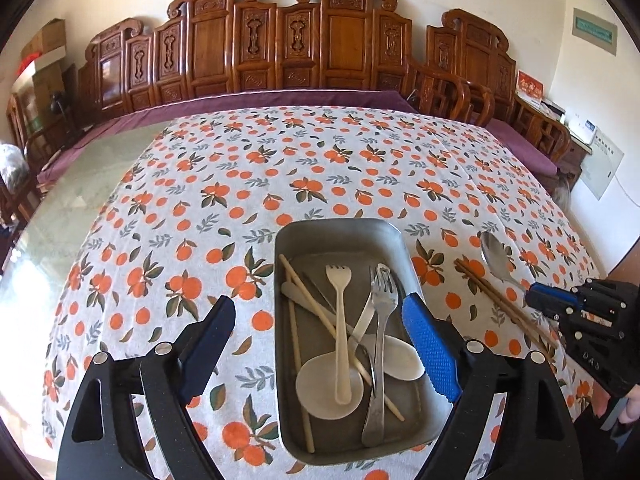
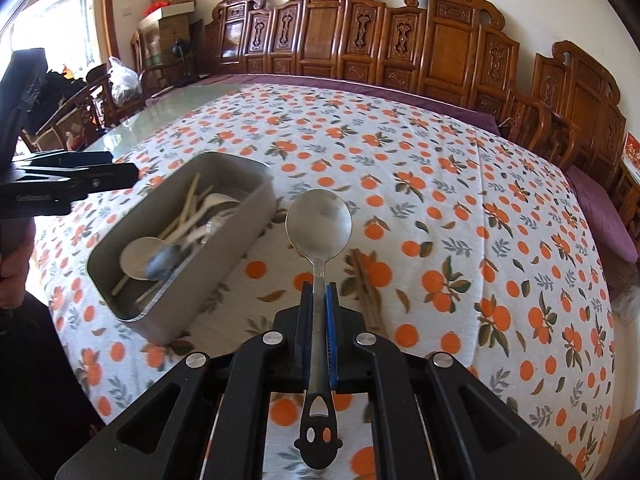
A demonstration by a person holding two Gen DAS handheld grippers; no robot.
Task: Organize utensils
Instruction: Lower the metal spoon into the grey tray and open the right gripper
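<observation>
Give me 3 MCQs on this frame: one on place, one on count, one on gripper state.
1. Where do the brown chopsticks lie?
A. in the metal tray
B. on the tablecloth, to the right of the tray
C. in the left gripper

2. How many forks are in the metal tray?
A. none
B. two
C. five

3. What is the right gripper doing?
A. shut on the metal spoon
B. open over the tray
C. shut on a fork

Answers:
1 B: the pair rests on the tablecloth outside the tray.
2 B: one cream fork and one metal fork show.
3 A: its fingers clamp the spoon's handle, while the left gripper stands open.
</observation>
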